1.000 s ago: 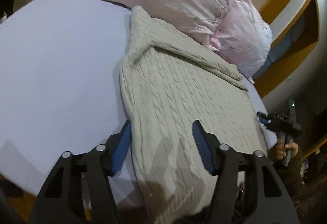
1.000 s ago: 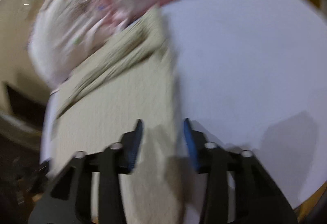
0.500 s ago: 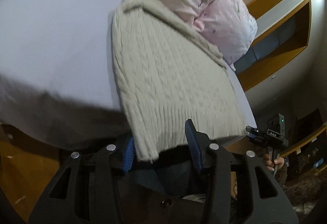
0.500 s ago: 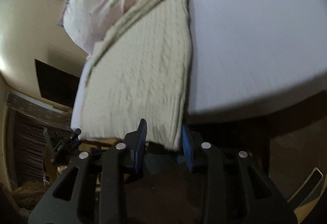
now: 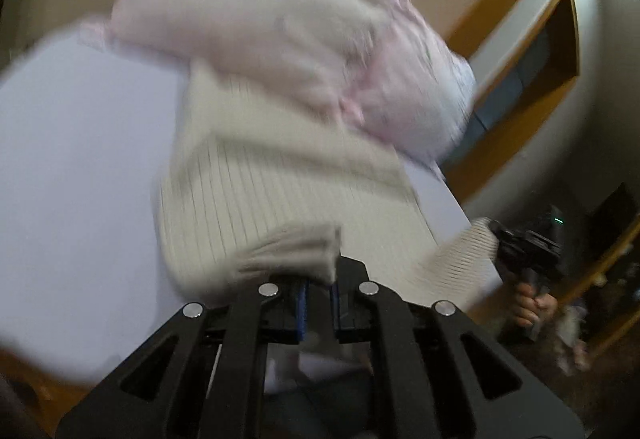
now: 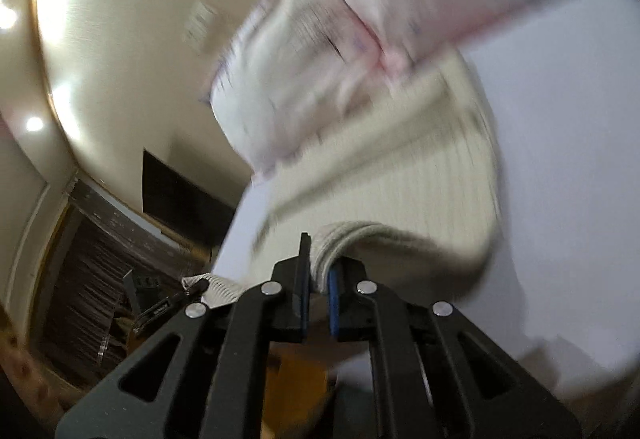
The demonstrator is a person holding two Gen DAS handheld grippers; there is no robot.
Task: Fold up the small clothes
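A cream cable-knit sweater (image 5: pixel 280 175) lies lengthwise on the pale lilac bed sheet (image 5: pixel 72 167), its far end against the pillows. My left gripper (image 5: pixel 318 279) is shut on the near left corner of the sweater's ribbed hem and holds it lifted. My right gripper (image 6: pixel 318 271) is shut on the other hem corner of the sweater (image 6: pixel 420 191), also lifted. The right gripper also shows in the left wrist view (image 5: pixel 528 243), gripping the hem. Both views are motion-blurred.
Two pink floral pillows (image 5: pixel 280 31) lie at the head of the bed, also in the right wrist view (image 6: pixel 360 19). A wooden headboard frame (image 5: pixel 532 51) stands at right. A dark screen (image 6: pixel 180 191) hangs on the beige wall.
Both grippers closed on the sweater's hem corners at the bed's edge and lifted the hem up and forward toward the pillows.
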